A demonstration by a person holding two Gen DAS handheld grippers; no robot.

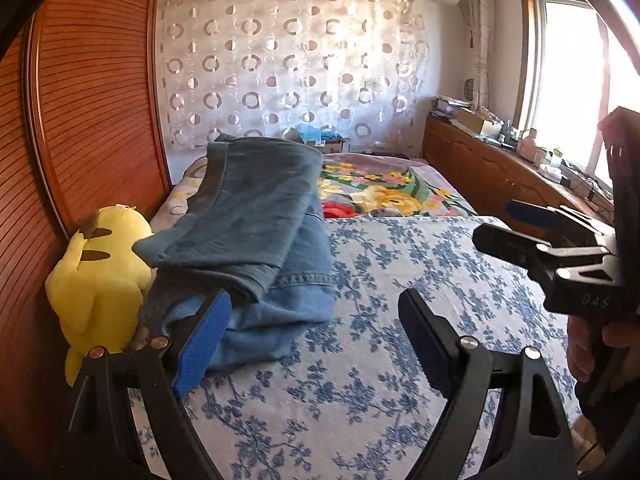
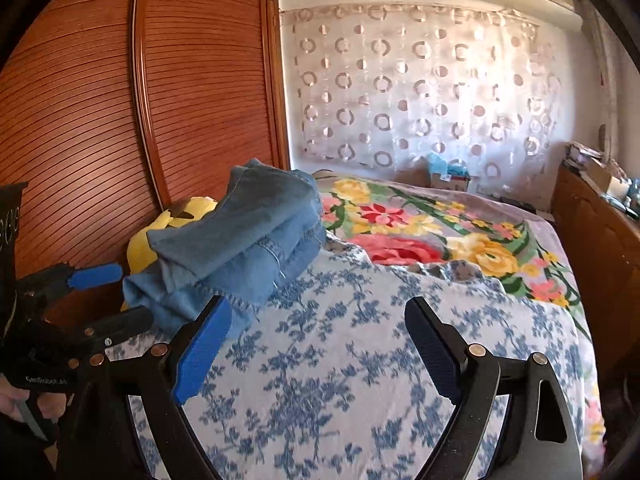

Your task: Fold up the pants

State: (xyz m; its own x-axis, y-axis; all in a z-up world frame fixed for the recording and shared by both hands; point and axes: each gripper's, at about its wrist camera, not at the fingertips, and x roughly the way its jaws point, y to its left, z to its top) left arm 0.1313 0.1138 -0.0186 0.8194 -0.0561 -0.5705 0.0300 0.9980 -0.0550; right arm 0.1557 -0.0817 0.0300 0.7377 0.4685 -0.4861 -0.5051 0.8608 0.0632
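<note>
Blue denim pants (image 1: 256,220) lie folded in a thick stack on the left side of the bed, beside the wardrobe; they also show in the right wrist view (image 2: 248,236). My left gripper (image 1: 316,320) is open and empty, just in front of the stack's near edge. It also shows at the left of the right wrist view (image 2: 108,296). My right gripper (image 2: 320,328) is open and empty over the bedspread to the right of the pants. It shows at the right of the left wrist view (image 1: 496,224).
A yellow plush toy (image 1: 104,276) sits between the pants and the wooden wardrobe (image 1: 80,120). The bed has a blue-flowered white cover (image 1: 380,320) and a bright floral blanket (image 2: 432,232) farther back. A wooden cabinet (image 1: 500,176) with clutter runs along the right under the window.
</note>
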